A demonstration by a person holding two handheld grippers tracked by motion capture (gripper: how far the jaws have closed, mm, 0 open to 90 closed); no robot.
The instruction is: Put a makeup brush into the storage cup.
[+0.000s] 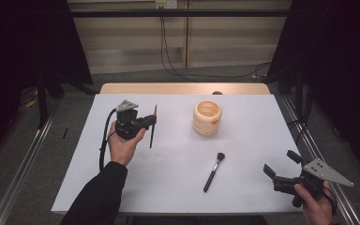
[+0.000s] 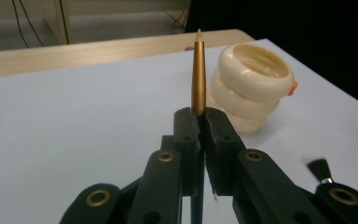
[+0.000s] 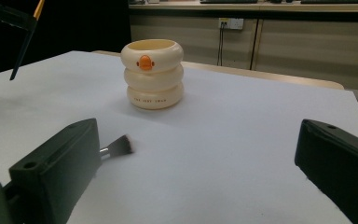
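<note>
A: Start nearest — lower right of the high view. What's the right gripper [image 1: 277, 165] doing?

B: Waiting, I'd say. Its jaws stand wide apart with nothing between them, at the table's near right edge. In the right gripper view the jaws frame the bristle end of the brush [image 3: 119, 145], so it may be lined up to take that one next.

A: And the brush itself?

B: It lies flat on the table [image 1: 178, 187], low and right of centre in the high view, handle toward the bottom edge, bristles angled up toward the cup [image 1: 207, 118]. Nothing touches it.

A: Then the left side, mid-frame?

B: The left gripper [image 1: 153, 123] has its jaws clamped together on a pen [image 1: 153, 127] — a slim thing with a gold upper part and a dark lower part. It might be a thin brush instead; the tip is too small to tell. The pen hangs about upright, above the table at centre left.

A: Why upright?

B: Probably so it can go point-down or tail-down into the cup's open mouth. Gripped mid-shaft, it has a free end to slip inside.

A: And the cup?

B: Farthest back, upper centre, standing upright — cream, ringed, with a small orange mark on its side. It is well apart from the pen.
</note>
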